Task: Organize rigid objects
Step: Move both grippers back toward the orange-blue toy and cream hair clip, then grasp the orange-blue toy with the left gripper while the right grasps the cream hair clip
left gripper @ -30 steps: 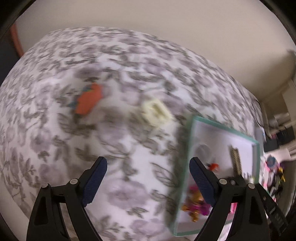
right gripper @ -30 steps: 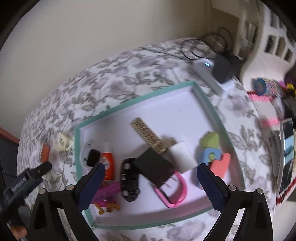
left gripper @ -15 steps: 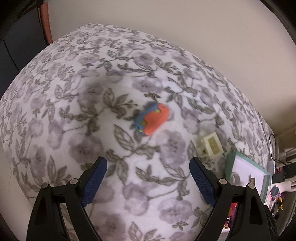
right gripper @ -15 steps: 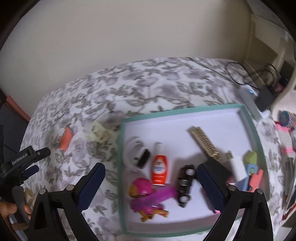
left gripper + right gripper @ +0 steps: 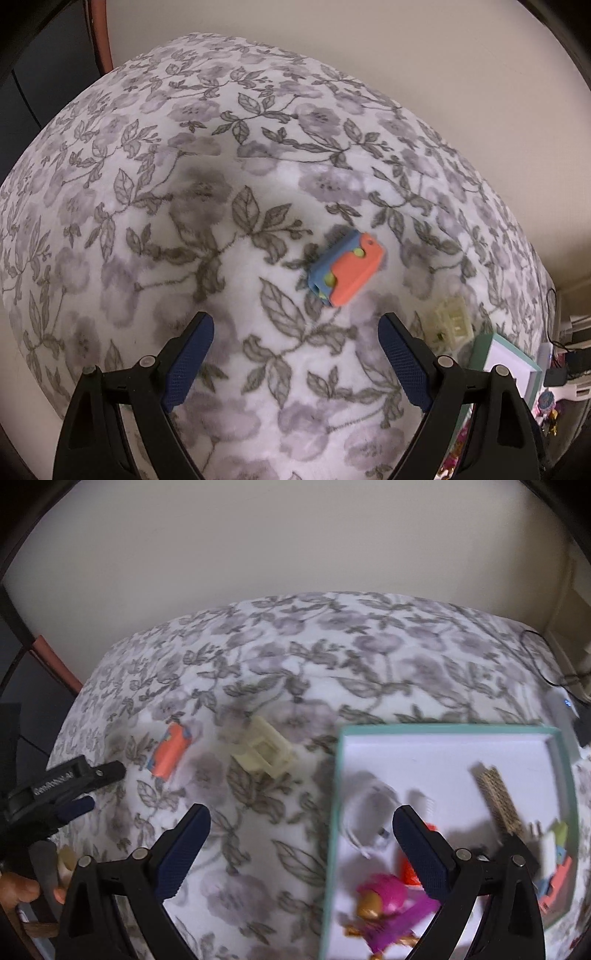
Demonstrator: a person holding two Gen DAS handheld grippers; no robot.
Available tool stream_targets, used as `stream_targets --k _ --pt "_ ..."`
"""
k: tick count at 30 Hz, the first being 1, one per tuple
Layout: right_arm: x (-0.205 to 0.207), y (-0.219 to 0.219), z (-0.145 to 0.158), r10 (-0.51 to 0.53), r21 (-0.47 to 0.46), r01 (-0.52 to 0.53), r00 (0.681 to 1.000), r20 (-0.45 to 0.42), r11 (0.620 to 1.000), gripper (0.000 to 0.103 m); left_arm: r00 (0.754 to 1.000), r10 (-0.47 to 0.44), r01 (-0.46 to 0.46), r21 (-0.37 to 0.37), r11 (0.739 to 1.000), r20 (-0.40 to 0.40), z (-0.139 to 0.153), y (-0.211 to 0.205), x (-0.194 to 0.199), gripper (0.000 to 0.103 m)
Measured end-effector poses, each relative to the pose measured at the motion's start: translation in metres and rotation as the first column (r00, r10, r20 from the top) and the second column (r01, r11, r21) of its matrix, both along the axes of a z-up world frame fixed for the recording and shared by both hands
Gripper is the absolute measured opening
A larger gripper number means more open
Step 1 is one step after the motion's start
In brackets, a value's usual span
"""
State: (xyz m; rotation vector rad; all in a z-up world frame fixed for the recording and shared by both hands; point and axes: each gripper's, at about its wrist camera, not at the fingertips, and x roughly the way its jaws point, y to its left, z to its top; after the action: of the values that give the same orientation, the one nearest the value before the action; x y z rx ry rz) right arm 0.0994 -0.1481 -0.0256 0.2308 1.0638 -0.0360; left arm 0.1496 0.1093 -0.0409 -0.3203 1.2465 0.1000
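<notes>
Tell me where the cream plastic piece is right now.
The cream plastic piece lies on the floral cloth, outside the teal-rimmed tray, between it and the orange-and-blue toy; the left wrist view shows it at lower right.

**Matching clamp-style grippers on both hands**

Both are the same build: the left gripper and the right gripper have black plastic arms with triangular cutouts, silver rivets at the joints and dark blue textured pads. The right view shows white lettering on the left one's side, too blurry to read.
</notes>
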Motion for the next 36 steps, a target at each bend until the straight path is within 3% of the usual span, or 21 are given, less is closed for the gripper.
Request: stream_targets --k 13,23,32,36 --pt "0.057 0.019 -0.046 0.061 0.016 -0.060 0.996 -0.063 0.998 0.096 0.995 -0.084 0.087 0.056 0.995 -0.054 -0.033 -0.025 0.047 0.090" --pt "0.074 0.029 -0.063 0.093 -0.043 -0.096 0.994 -0.065 0.995 0.090 0.987 -0.130 0.135 0.056 0.989 -0.090 -0.057 -0.036 0.063 0.088" --pt "0.080 0.034 -0.074 0.103 -0.072 -0.108 0.992 -0.073 0.991 0.082 0.983 -0.162 0.170 0.092 0.981 -0.089 -0.060 -0.042 0.070 0.086" --pt "0.079 0.037 -0.075 0.110 -0.111 -0.118 0.992 -0.069 0.987 0.076 0.981 -0.171 0.182 0.125 0.975 -0.092 -0.061 -0.051 0.072 0.077"
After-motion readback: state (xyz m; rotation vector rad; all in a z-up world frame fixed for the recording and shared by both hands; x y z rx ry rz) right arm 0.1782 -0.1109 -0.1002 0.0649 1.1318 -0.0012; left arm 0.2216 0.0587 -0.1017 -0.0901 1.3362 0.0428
